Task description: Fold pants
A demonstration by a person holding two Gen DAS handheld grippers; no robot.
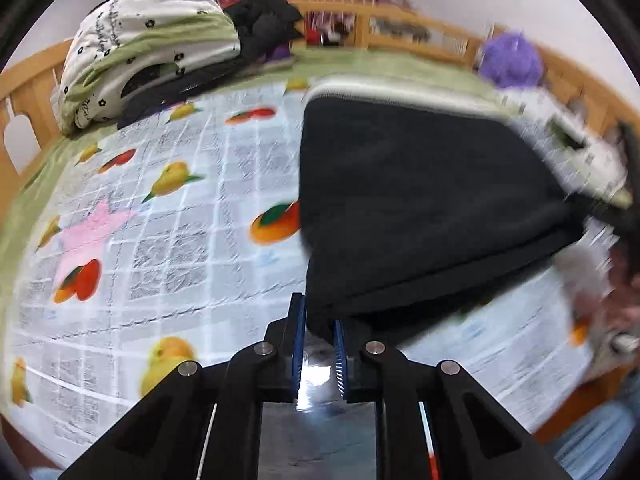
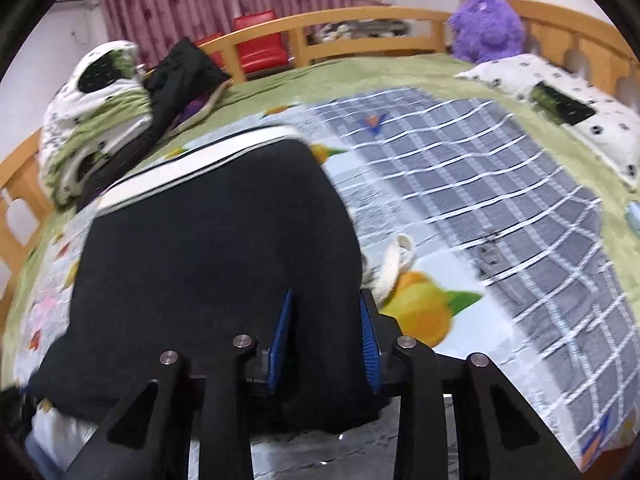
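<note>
The left gripper [image 1: 320, 322] is seen with its blue ribbed pads drawn almost together on the near left corner of the black knit pants [image 1: 420, 200], a thin pinch of dark cloth being clamped between them. The right gripper [image 2: 326, 312] is set astride the near right edge of the same garment [image 2: 216, 256]: a thicker fold of black fabric fills the gap between its pads, and the jaws are taken to be closing on it, though firm pressure cannot be confirmed. No earlier picture is given against which to judge any movement. From both pairs of jaws the pants run away across the fruit-printed checked bedspread [image 1: 168, 216], the long axis lying from the near hem held at the grippers to the white-banded waistband [image 2: 208, 148] at the far end. Both hands are therefore placed at the same near edge, neither being nearer the far end. The coming fold is judged to depend on this edge being carried forward over the body of the garment toward the waistband. A loose white drawcord [image 2: 394, 258] lies just beside the right jaw and could be caught.
</note>
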